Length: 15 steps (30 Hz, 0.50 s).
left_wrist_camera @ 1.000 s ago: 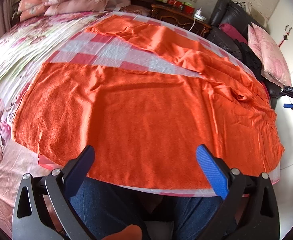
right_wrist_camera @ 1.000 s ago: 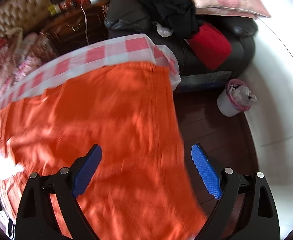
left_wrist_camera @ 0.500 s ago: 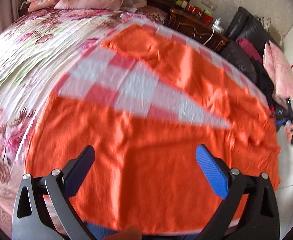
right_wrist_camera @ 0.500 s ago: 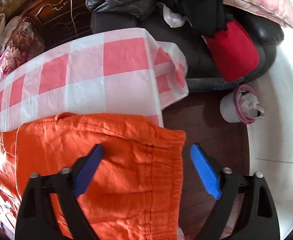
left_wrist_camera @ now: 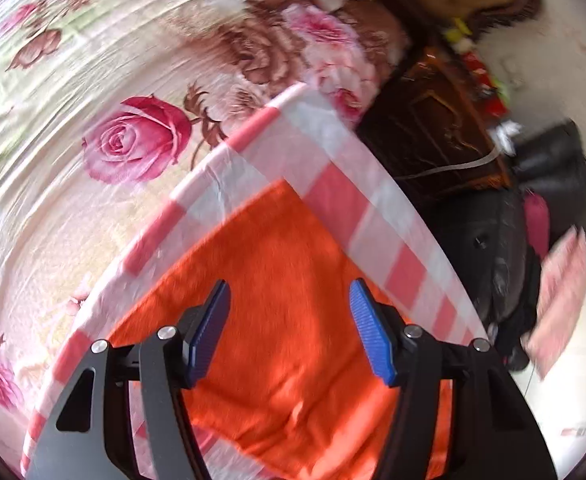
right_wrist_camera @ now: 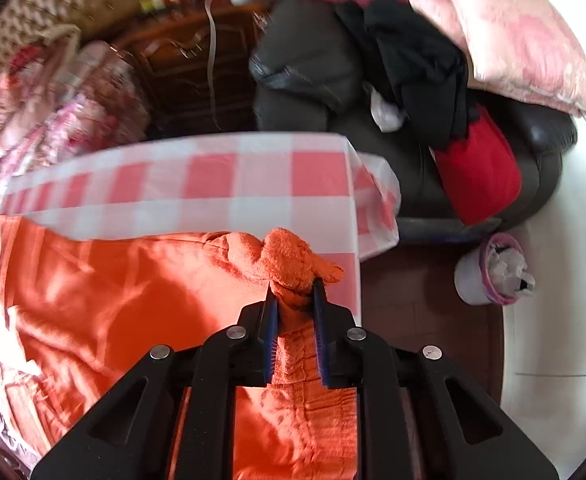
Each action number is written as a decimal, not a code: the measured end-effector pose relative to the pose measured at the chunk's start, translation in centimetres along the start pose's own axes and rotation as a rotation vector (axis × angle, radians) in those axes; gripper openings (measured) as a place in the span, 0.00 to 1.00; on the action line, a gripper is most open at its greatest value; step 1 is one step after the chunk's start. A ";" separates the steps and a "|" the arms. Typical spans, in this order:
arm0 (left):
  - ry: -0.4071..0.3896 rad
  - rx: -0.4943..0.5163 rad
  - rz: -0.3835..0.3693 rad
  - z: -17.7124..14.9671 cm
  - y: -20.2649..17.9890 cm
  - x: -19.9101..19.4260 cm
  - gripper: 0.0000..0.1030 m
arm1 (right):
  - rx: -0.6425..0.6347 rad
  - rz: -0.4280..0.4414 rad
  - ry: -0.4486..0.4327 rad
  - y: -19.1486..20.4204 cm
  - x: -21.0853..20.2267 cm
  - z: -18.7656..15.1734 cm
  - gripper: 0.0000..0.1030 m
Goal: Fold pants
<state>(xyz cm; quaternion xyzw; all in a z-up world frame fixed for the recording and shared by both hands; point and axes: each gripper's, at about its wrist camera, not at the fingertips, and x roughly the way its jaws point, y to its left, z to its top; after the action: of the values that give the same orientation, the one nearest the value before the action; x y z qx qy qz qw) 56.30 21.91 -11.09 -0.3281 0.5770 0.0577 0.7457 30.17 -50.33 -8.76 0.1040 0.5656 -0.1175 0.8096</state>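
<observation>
While the right gripper (right_wrist_camera: 295,288) closes on orange pants (right_wrist_camera: 133,280), left gripper (left_wrist_camera: 289,332) narrows empty over checked cloth (left_wrist_camera: 333,196).

Orange pants (left_wrist_camera: 277,280), pink-and-white checked cloth (right_wrist_camera: 221,184), rose-patterned bedspread (left_wrist_camera: 133,100), blue-padded black hand-held gripper (left_wrist_camera: 289,332)

Checked cloth (right_wrist_camera: 221,184), floral bedspread (left_wrist_camera: 93,80), bin (right_wrist_camera: 493,276).

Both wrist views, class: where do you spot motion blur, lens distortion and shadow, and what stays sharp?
Left wrist view: floral bedspread and checked cloth smear with motion; left tongs stay crisp; fisheye bends the cloth's edge. Right wrist view: nightstand is blurred, right tongs closing on bunched orange pants are sharp, with a shadow across the fabric.
</observation>
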 end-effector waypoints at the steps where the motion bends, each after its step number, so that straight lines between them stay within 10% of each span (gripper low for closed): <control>1: 0.004 -0.019 0.022 0.8 -0.4 0.5 0.59 | -0.009 0.018 -0.023 0.2 -1.3 -0.4 0.16; 12: 0.092 -0.022 0.347 3.2 -5.0 6.3 0.60 | -0.212 0.204 -0.252 3.3 -14.8 -8.8 0.15; 13: 0.094 -0.014 0.365 3.3 -5.2 6.5 0.57 | -0.235 0.221 -0.263 3.4 -15.5 -9.6 0.15; 15: 0.088 0.039 0.416 3.3 -5.5 6.3 0.17 | -0.262 0.241 -0.273 3.4 -16.8 -11.1 0.15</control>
<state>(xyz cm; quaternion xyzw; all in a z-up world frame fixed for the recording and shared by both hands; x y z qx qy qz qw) 63.60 17.57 -14.03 -0.1897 0.6651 0.1852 0.6981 15.77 -42.54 3.39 0.0482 0.4448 0.0417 0.8934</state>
